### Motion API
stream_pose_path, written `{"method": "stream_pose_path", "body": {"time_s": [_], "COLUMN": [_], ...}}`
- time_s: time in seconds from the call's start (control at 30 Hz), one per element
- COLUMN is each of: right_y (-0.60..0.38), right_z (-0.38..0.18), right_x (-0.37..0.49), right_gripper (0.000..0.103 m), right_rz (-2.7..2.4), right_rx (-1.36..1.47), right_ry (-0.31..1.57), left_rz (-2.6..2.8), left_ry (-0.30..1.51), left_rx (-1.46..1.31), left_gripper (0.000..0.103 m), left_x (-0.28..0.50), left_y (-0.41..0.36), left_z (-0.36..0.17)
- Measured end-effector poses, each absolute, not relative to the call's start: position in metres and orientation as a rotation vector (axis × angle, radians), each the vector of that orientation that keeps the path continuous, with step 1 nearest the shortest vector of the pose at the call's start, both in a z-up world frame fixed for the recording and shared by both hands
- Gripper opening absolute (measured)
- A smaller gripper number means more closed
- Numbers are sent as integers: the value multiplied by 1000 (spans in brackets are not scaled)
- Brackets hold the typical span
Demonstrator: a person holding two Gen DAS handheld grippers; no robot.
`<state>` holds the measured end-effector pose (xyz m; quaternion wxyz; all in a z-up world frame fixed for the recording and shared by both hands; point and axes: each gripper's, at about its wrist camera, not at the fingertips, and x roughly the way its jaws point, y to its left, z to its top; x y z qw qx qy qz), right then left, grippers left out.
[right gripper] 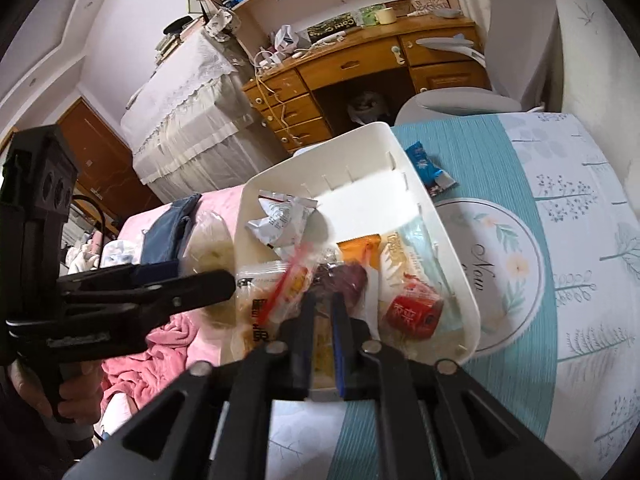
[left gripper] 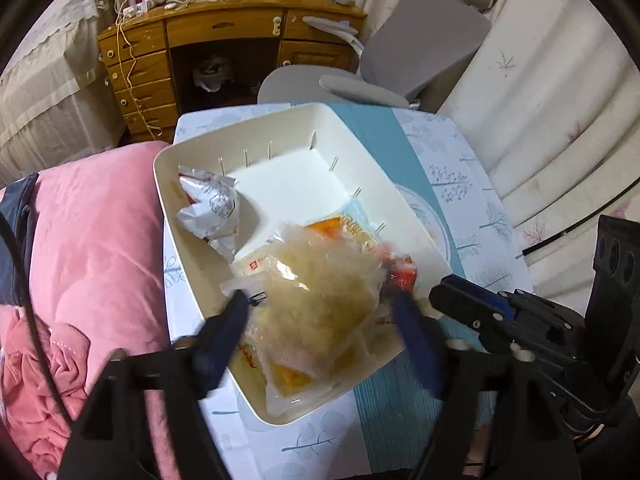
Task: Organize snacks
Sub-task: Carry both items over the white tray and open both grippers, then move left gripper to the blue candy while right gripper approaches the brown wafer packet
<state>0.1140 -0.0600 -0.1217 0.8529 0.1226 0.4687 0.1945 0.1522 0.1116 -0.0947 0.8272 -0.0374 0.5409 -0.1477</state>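
Observation:
A white bin (left gripper: 296, 184) stands on the table and holds several snack packets. My left gripper (left gripper: 324, 320) hangs over its near corner, open, with a clear bag of pale yellow snacks (left gripper: 316, 300) blurred between the wide-spread fingers. A crumpled white packet (left gripper: 212, 204) lies at the bin's left side. In the right wrist view my right gripper (right gripper: 323, 304) shows a narrow gap between its fingers. Its tips are at a clear packet with a dark red snack (right gripper: 346, 278), and nothing is plainly pinched. A red packet (right gripper: 416, 312) and an orange packet (right gripper: 358, 250) lie beside it.
A blue packet (right gripper: 426, 166) lies on the teal tablecloth (right gripper: 520, 208) right of the bin. A pink blanket (left gripper: 88, 240) is bunched against the table's left edge. A grey chair (left gripper: 400, 48) and a wooden desk (left gripper: 224, 28) stand beyond the table.

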Motion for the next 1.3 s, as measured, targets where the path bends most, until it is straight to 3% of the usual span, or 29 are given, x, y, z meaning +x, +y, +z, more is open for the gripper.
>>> {"method": "stream_pose_path", "body": {"time_s": [0.07,0.47,0.97,1.3], "right_y": [-61,-85,-137,-173], "right_z": [-119,-107,-116,-126], "right_x": [113,122,167,225], "right_gripper": [37,52,60,60], "right_rz": [390,340,416,507], "right_rx": [252,180,85,20], "right_ry": [980,985,995,870], "left_rz": [-319,-336,-322,-399], "left_ry": [1143,1200,1261,1243], "left_rx": [-81,-94,-72,54], "left_gripper": [81,82,82,82], "left_x": [153,158,187,241], "left_y": [113,109,44,-9], "left_z": [-91,-76,-64,-61]}}
